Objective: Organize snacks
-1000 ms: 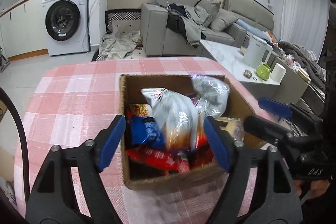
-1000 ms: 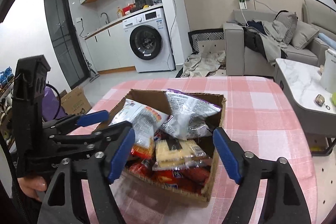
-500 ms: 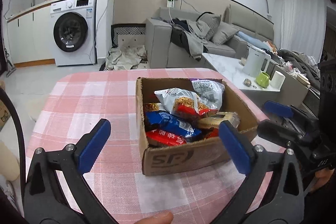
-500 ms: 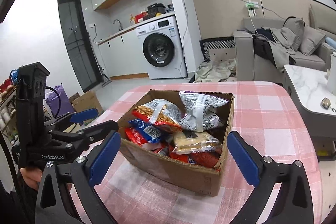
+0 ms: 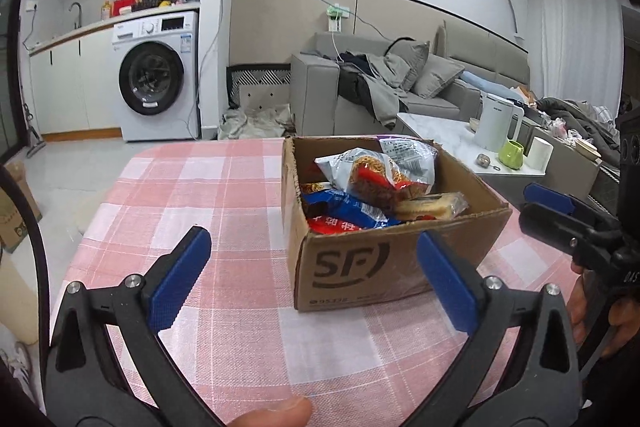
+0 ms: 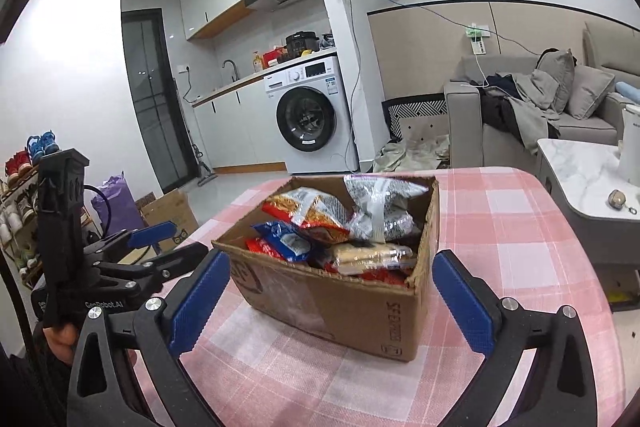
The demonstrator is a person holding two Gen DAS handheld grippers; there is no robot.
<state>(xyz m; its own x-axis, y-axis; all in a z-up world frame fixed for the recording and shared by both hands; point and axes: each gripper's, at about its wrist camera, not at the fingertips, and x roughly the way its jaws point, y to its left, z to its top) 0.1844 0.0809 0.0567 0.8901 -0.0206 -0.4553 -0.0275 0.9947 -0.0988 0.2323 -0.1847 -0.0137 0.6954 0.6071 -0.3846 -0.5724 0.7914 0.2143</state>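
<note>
Risk: overfilled cardboard box [image 5: 384, 259], silver snack bag [image 5: 408, 159] loose at 12 o'clock, prone to spilling. Left gripper [image 5: 316, 279] and right gripper [image 6: 332, 299]: jaws just opened, now wide apart, empty; possible snag on box rim.

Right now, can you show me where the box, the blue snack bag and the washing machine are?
box [image 5: 384, 263], left wrist view, on its front wall by the printed letters.
blue snack bag [image 5: 348, 207], left wrist view, on the middle of the wrapper.
washing machine [image 6: 306, 119], right wrist view, on its round door.

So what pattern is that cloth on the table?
Pink-and-white checked tablecloth, clearest in the left wrist view.
</note>
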